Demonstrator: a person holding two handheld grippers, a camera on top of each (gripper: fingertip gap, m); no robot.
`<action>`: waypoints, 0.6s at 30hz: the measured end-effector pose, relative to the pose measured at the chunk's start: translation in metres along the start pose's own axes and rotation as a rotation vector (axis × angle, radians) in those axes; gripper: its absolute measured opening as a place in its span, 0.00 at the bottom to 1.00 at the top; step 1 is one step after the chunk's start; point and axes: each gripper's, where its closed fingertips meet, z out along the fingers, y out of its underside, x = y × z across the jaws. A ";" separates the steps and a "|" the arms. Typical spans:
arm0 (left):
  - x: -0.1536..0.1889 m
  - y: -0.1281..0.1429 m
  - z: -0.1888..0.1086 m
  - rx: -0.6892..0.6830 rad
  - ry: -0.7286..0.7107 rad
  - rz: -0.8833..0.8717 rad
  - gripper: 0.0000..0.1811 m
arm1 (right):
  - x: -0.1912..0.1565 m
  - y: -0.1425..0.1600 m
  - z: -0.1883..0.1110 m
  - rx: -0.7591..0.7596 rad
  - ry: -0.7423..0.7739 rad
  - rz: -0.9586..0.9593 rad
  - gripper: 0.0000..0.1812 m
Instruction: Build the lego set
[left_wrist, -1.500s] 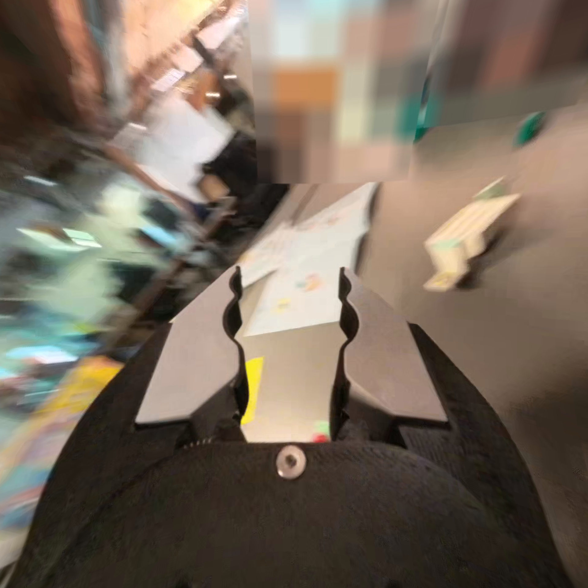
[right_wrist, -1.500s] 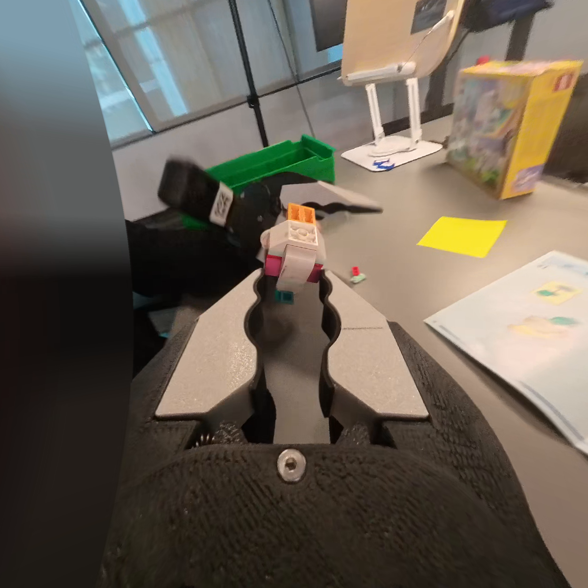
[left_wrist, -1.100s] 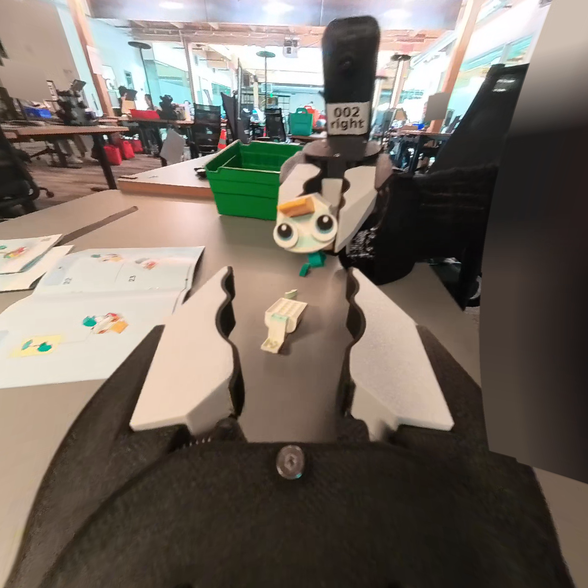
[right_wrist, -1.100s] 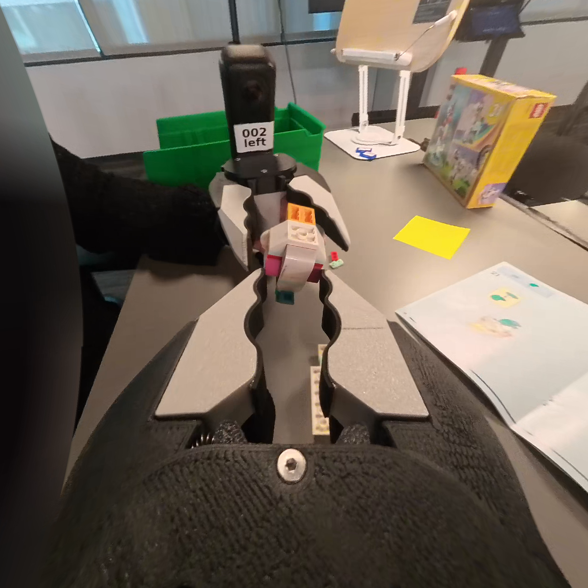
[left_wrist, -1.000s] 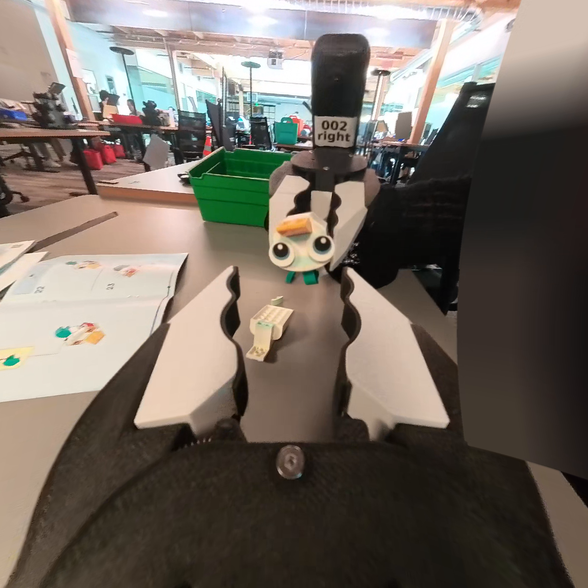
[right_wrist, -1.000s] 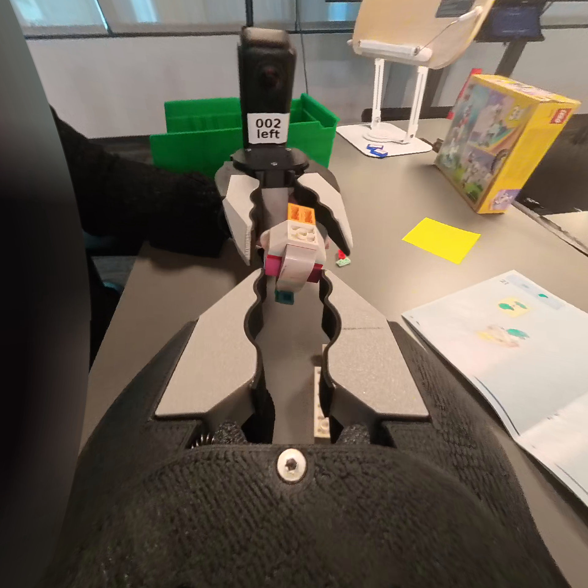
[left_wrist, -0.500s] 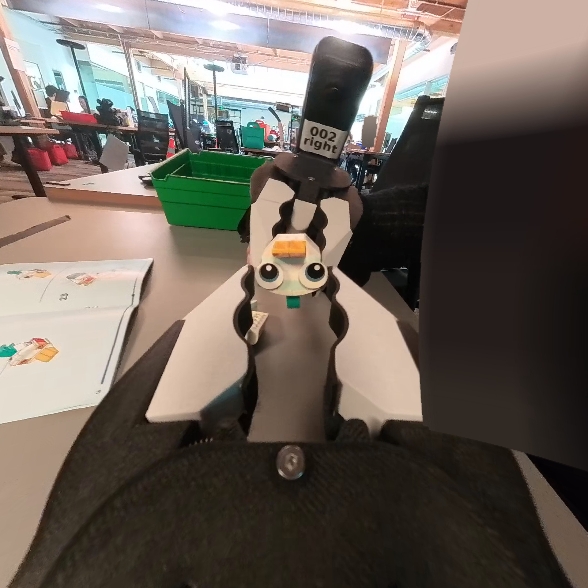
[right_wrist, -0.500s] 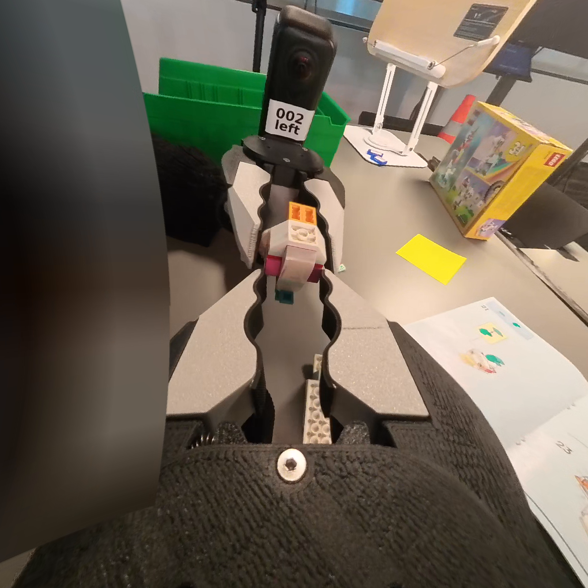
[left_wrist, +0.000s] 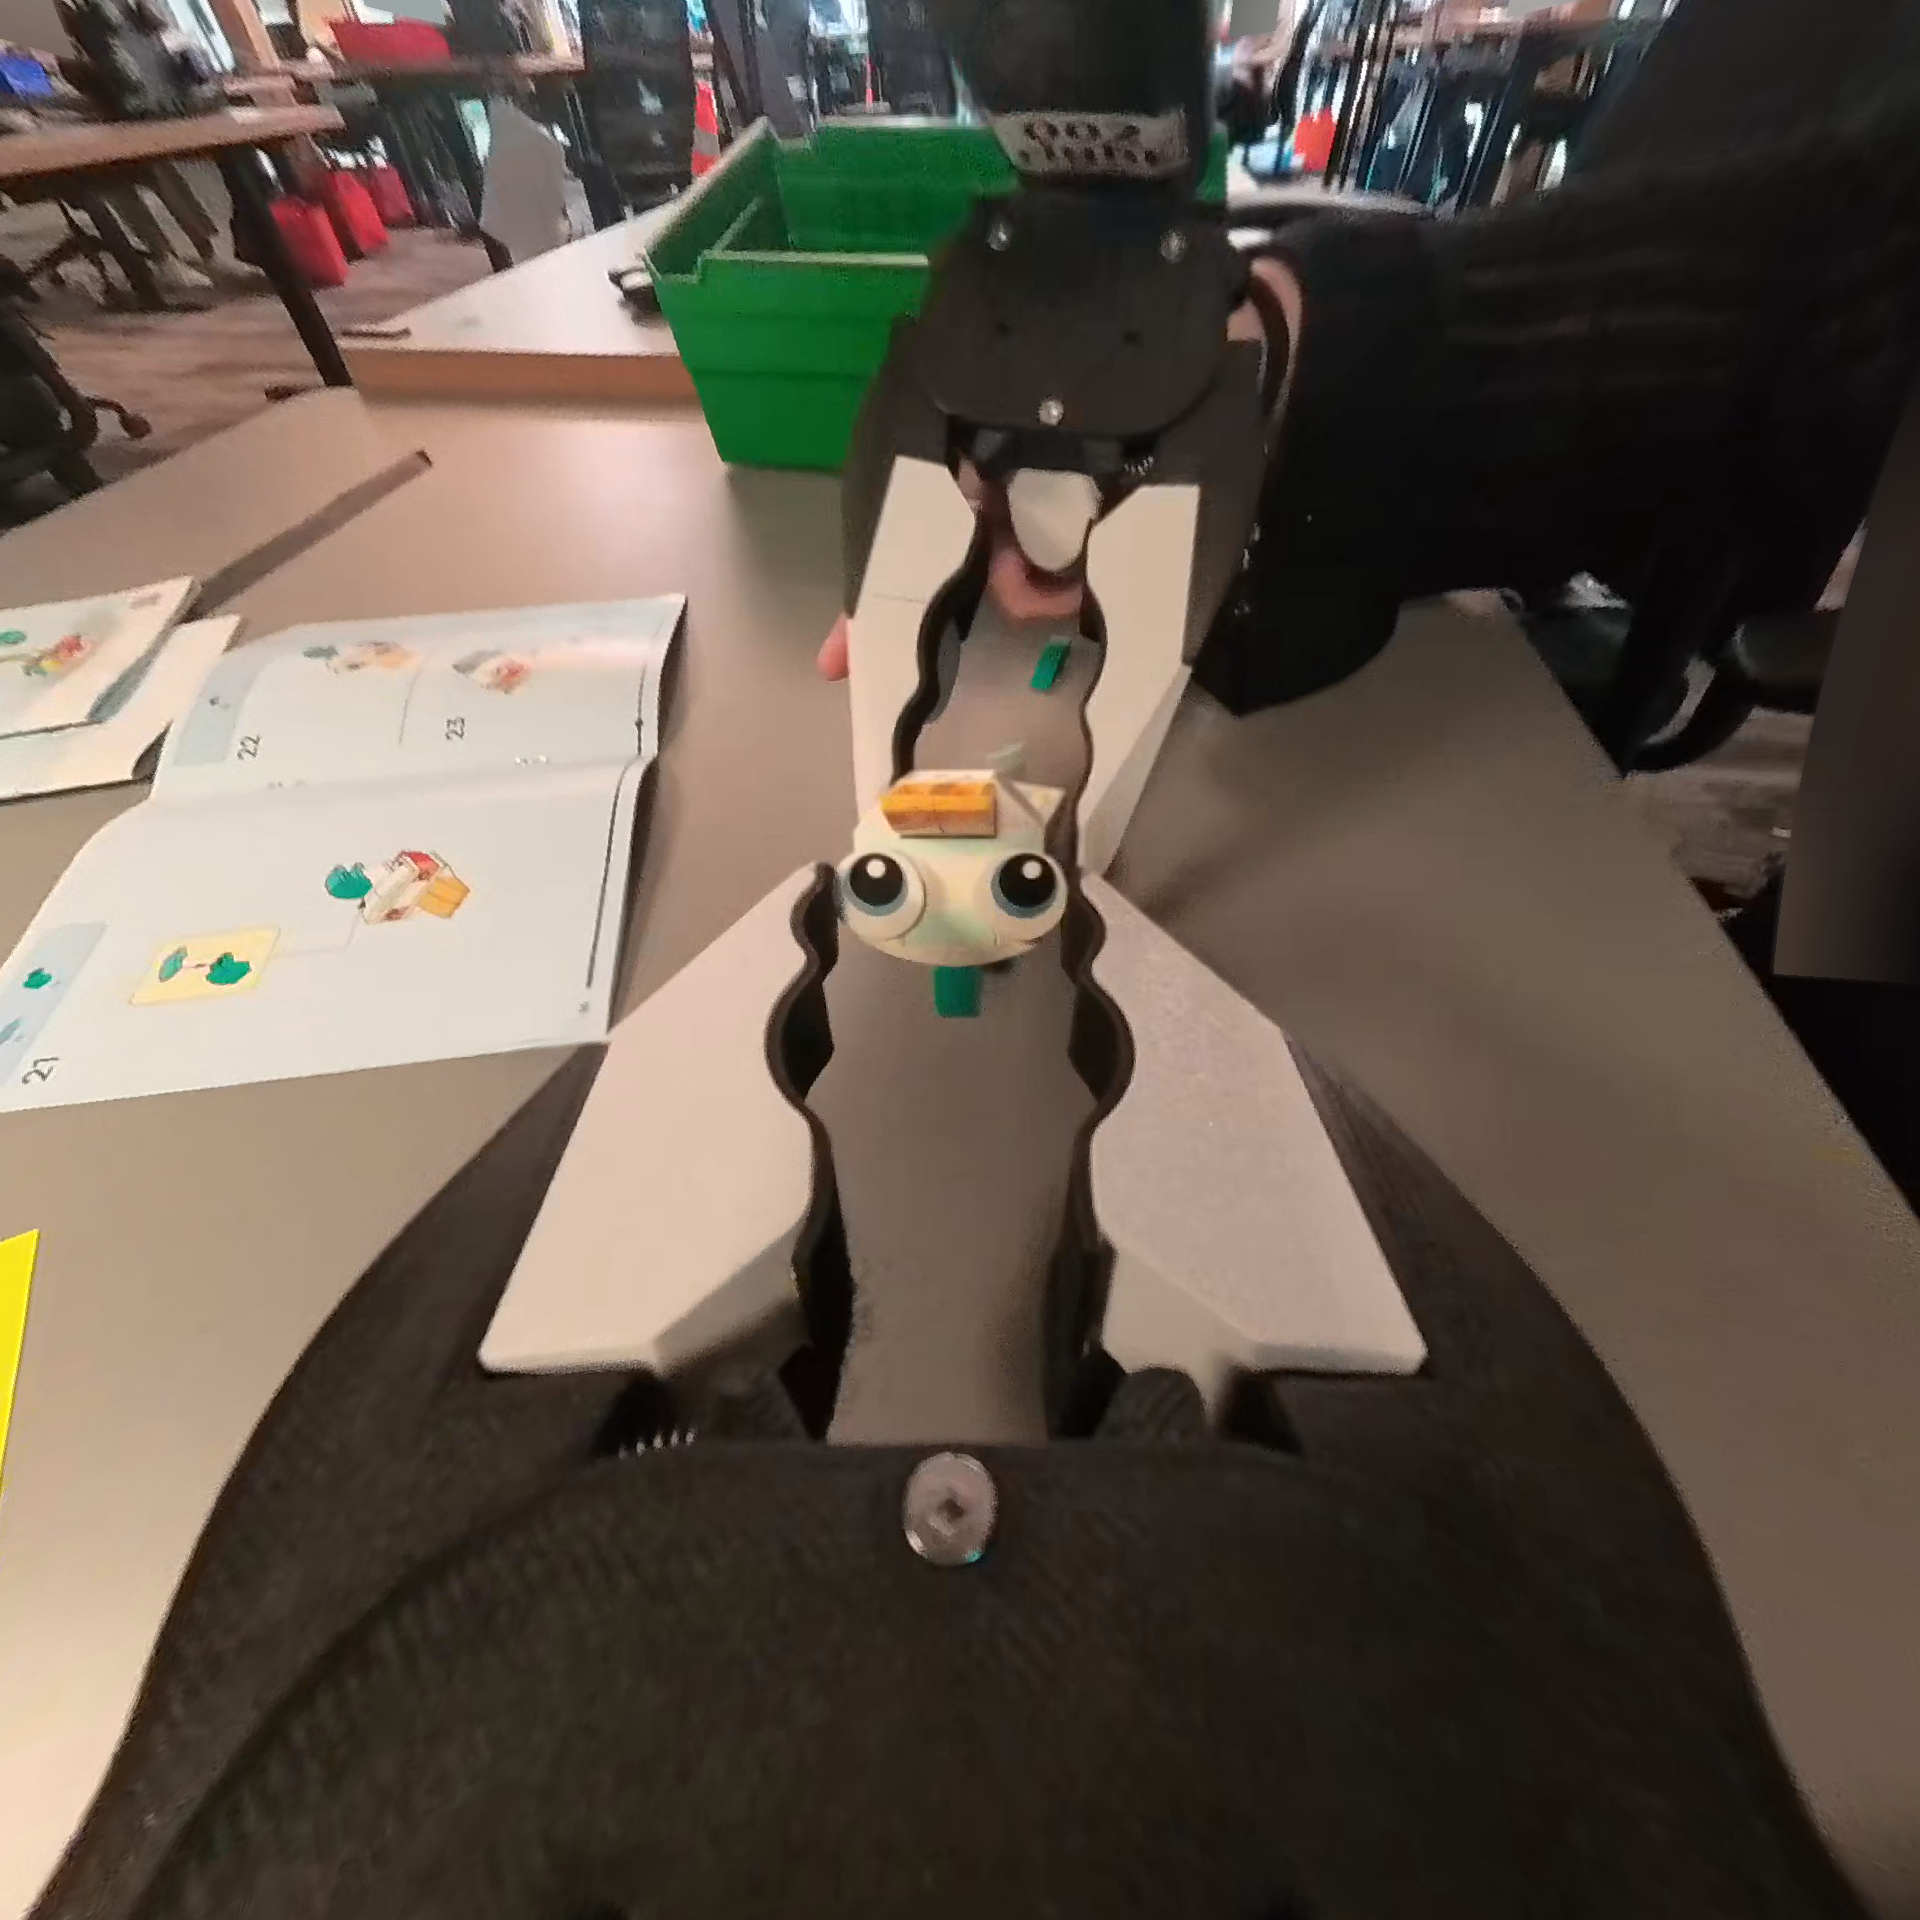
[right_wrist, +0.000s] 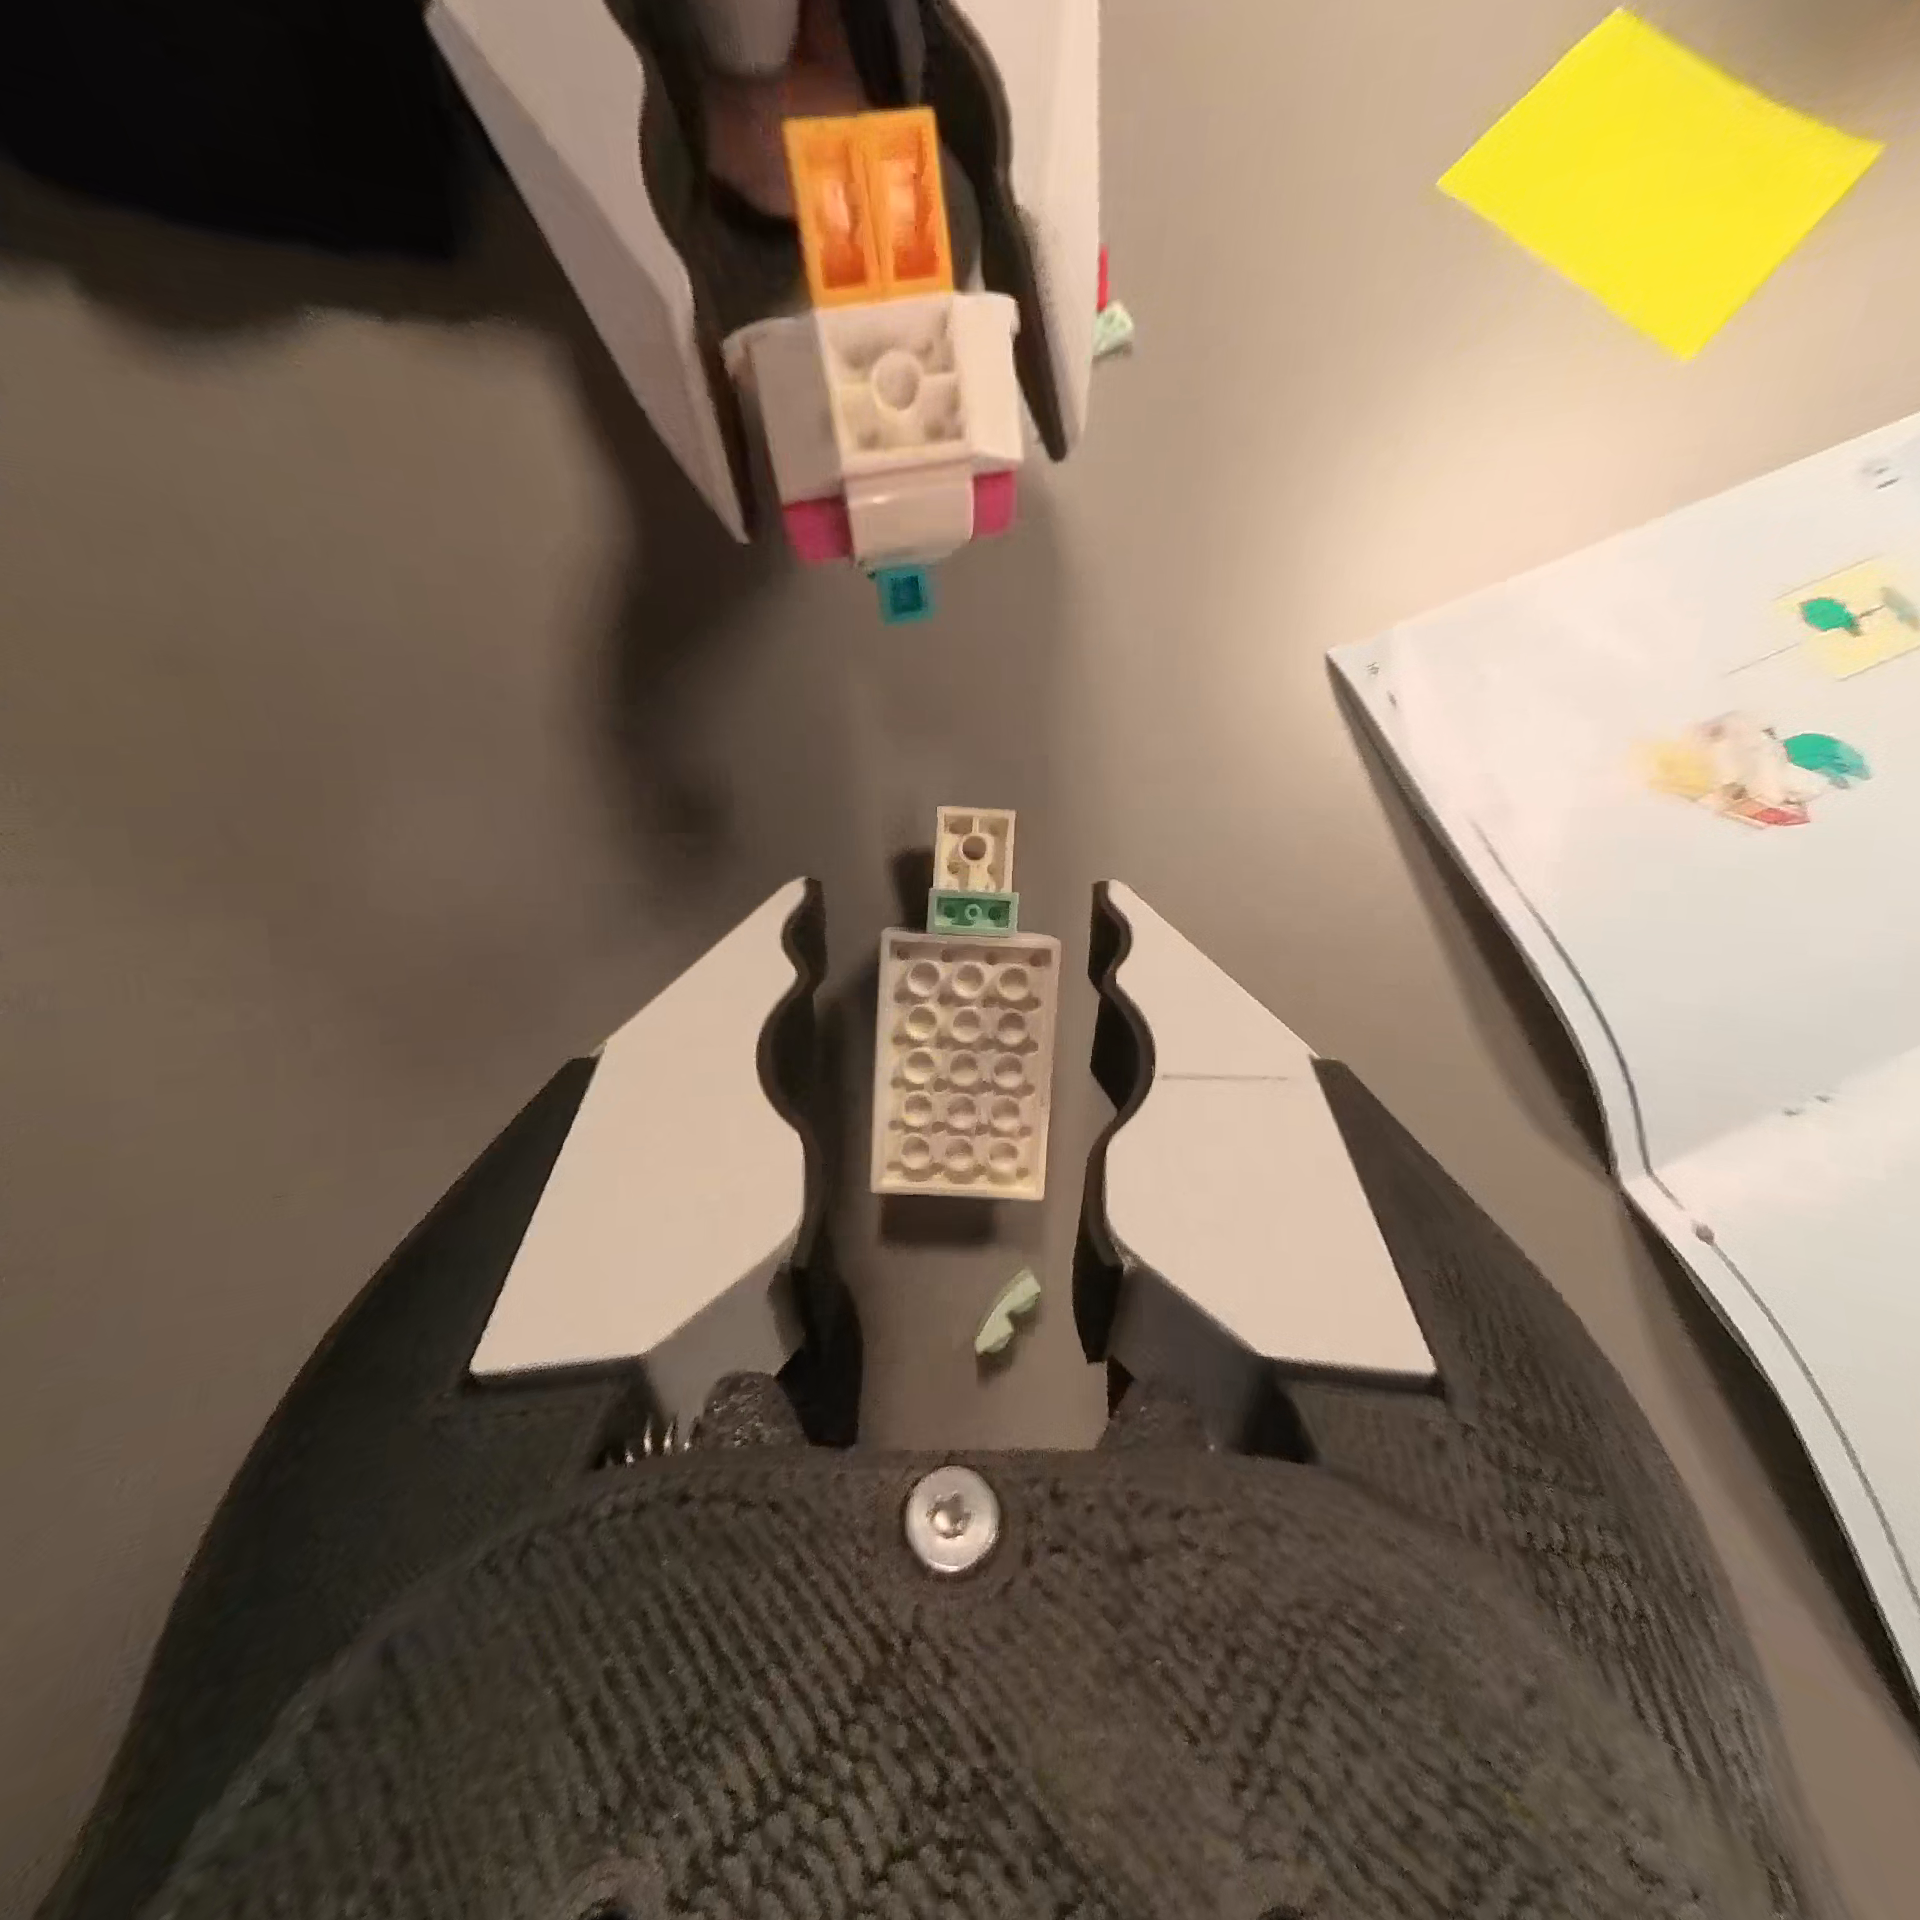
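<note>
My left gripper (left_wrist: 951, 888) is shut on a white lego bird head (left_wrist: 940, 914) with two big eyes and an orange brick on top, held above the table. From the right wrist view the same head (right_wrist: 894, 384) shows from behind, with pink side bricks and a teal stud, between the left gripper's fingers (right_wrist: 675, 312). My right gripper (right_wrist: 954, 894) is open and points down, its fingers on either side of a white studded plate (right_wrist: 966, 1070) lying on the table with a small green and a cream piece at its far end. It also shows in the left wrist view (left_wrist: 997, 727), just beyond the head.
An open instruction booklet (left_wrist: 364, 831) lies left of the left gripper and also shows in the right wrist view (right_wrist: 1662, 883). A yellow sticky note (right_wrist: 1662, 177) and a green bin (left_wrist: 800, 312) lie farther off. A mint piece (right_wrist: 1008, 1314) and a teal piece (left_wrist: 1049, 665) lie loose. The left gripper's tips are roughly 7 cm from the right gripper's.
The left gripper closed on the bird head. The right gripper let go of it, opened, and tilted down over the white plate.
</note>
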 end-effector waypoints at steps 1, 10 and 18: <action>0.000 0.003 0.001 -0.016 0.001 0.004 0.23 | 0.000 0.002 0.003 -0.030 -0.010 -0.004 0.25; 0.002 0.013 0.003 -0.081 0.009 0.033 0.23 | 0.002 0.008 0.014 -0.161 -0.040 -0.018 0.20; -0.004 0.020 0.007 -0.144 -0.092 0.221 0.23 | 0.003 -0.034 -0.019 0.053 0.057 -0.158 0.19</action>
